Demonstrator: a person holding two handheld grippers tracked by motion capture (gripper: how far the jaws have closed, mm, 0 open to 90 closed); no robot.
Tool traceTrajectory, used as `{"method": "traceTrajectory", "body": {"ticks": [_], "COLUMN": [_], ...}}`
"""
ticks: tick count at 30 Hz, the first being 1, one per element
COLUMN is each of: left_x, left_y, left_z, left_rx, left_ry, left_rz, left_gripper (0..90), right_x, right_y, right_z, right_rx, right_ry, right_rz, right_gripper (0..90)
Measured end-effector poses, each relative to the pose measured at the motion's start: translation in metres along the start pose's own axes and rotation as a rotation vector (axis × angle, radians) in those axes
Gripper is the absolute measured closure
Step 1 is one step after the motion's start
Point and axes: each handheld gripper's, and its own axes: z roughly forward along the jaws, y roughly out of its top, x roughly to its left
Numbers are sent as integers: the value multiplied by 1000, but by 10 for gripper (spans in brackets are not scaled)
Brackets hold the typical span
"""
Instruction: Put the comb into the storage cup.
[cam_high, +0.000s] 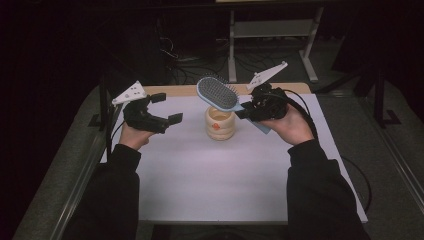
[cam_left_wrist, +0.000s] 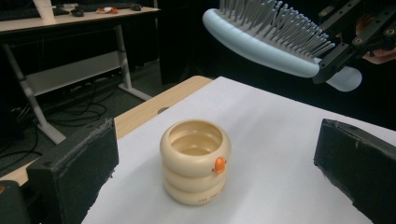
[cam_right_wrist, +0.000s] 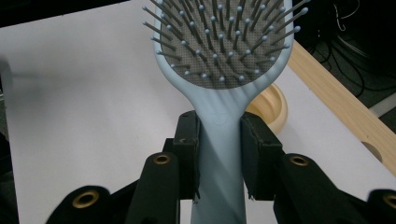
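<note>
Above the middle of the worktop (cam_high: 240, 185), the right tongs (cam_high: 246, 111) are holding a pale blue hairbrush (cam_high: 217, 93) clamped by its handle, jaws pressing on either side of the neck just below the head. Its long axis is running from the right hand (cam_high: 290, 125) toward ten o'clock, the head hanging over a cream ribbed cup (cam_high: 220, 123) that is standing upright on the white sheet, mouth open, with a small orange mark on its side. The bristles, grey pins with rounded tips on a dotted grey pad, are facing up and toward the camera. At nine o'clock from the cup, the left tongs (cam_high: 167, 107) are waiting with jaws wide apart, gripping nothing, and are aiming at the cup. By my judgement the brush is probably bound for the cup, so the right hand is the nearer one and would need to swing the handle downward over the mouth.
</note>
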Motion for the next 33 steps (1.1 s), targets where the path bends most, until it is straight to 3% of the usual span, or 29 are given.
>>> {"method": "traceTrajectory", "body": {"ticks": [14,19,28,31,33], "left_x": [-5,-5,-5,-1,-2], "left_y": [16,18,22,25,27], "left_z": [17,19,22,26,28], "left_rx": [-20,-22,-62,-71,-71], "left_ry": [-30,-20,-15,-33,-32], "left_rz": [-7,-15,-75,-166,-175], "left_gripper": [0,0,0,0,0], "right_x": [8,9,12,13,13], "right_y": [17,21,24,26,26], "right_z": [7,11,18,20,20], "right_rx": [-27,-36,-33,-34,-35], "right_ry": [8,11,11,13,13], "right_rz": [-24,-30,-35,-36,-38], "right_gripper": [686,685,686,686,685]}}
